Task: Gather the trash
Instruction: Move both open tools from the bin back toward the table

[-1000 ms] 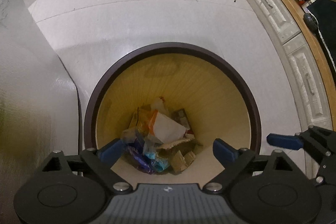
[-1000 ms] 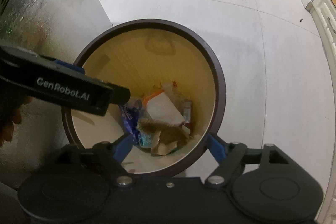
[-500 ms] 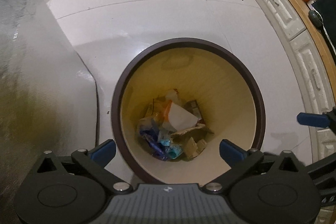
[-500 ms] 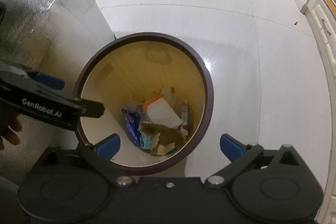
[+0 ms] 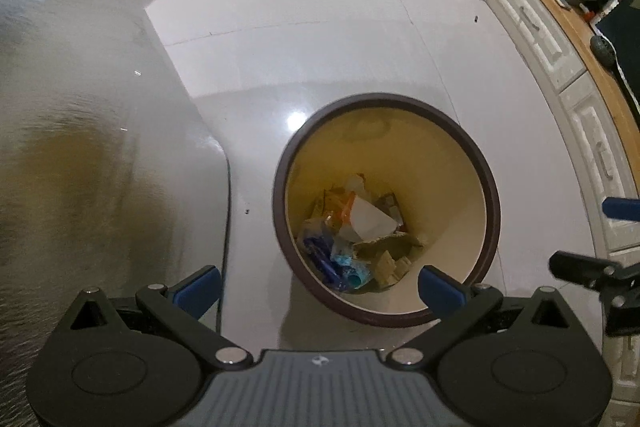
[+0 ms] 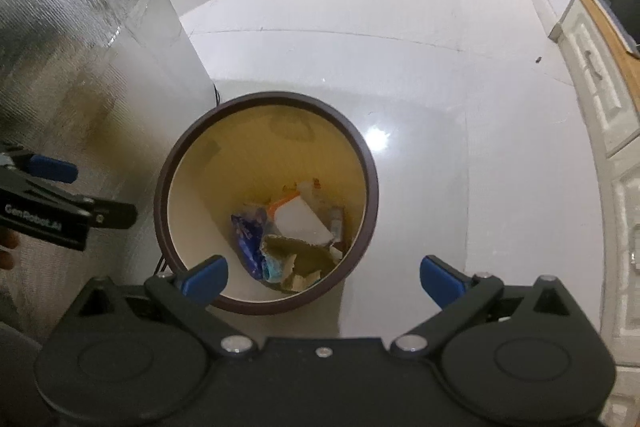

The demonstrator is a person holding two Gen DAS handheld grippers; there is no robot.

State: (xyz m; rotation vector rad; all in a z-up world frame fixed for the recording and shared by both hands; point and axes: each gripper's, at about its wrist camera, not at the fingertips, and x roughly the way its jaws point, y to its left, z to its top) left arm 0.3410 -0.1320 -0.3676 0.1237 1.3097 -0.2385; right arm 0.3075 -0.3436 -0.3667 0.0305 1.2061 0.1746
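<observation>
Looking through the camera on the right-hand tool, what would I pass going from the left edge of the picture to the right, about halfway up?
Left gripper poking in → shiny silver appliance side → brown-rimmed trash bin with wrappers and cardboard inside → bare white floor → white cabinet drawers.

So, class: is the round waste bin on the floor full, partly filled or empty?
Partly filled. The waste bin holds a low heap of wrappers and torn cardboard at the bottom; its yellow inner wall shows bare above.
</observation>
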